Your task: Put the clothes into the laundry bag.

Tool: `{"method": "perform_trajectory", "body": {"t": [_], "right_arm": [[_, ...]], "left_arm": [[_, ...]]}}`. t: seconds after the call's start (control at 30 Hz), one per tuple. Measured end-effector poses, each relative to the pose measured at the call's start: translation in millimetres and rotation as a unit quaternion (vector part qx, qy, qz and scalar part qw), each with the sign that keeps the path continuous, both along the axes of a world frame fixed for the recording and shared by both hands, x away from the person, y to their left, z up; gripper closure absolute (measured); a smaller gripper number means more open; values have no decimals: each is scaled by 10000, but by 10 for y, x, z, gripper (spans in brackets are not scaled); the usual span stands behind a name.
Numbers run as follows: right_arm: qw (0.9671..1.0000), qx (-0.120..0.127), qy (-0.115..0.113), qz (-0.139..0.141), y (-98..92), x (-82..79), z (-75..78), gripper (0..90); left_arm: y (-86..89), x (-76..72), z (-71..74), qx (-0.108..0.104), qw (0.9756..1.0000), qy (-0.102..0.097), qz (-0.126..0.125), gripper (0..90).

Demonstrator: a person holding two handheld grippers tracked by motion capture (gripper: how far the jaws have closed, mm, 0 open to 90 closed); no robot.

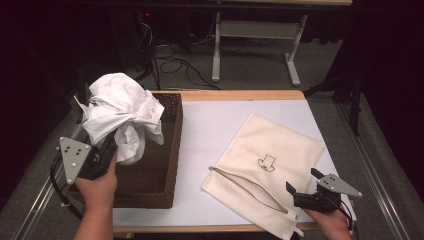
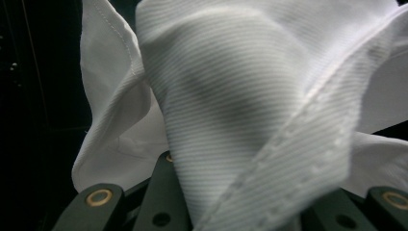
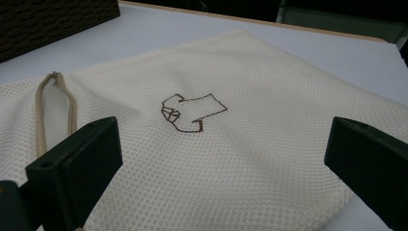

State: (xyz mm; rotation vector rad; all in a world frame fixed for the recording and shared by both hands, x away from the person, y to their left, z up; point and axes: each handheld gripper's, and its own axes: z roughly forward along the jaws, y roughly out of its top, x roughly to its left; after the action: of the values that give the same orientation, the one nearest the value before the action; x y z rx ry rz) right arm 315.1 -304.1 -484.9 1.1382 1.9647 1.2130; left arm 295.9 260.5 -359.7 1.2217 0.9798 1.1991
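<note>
The step in hand is judged to be the lifting of a white shirt out of a woven basket for transfer to the mesh laundry bag lying flat on the white table cover. Nearest the person, at about 5 o'clock on the table, the right gripper hovers over the near corner of the bag with its jaws wide apart and nothing between them; the bag's zipper stands open at about 10 o'clock from that gripper. At about 8 o'clock, the left gripper is closed on a fold of the shirt, the cloth bunched above and beyond its jaws at 12 o'clock, over the basket's far left corner. To do the step well, the shirt should be raised until its hanging folds clear the basket rim before moving across, and the right gripper should hold the zipper mouth open first, since trailing cloth could snag the weave.
</note>
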Motion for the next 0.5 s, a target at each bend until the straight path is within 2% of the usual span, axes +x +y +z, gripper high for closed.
{"method": "perform_trajectory", "body": {"t": [0.23, 0.5], "right_arm": [[10000, -12, -22, 19, 7, -4, 2, 3], [10000, -13, -47, 30, 12, -9, 7, 3]], "left_arm": [[-134, -43, 120, 19, 9996, -241, -154, 747], [-359, -24, 196, -10, 9984, -343, -447, 747]]}}
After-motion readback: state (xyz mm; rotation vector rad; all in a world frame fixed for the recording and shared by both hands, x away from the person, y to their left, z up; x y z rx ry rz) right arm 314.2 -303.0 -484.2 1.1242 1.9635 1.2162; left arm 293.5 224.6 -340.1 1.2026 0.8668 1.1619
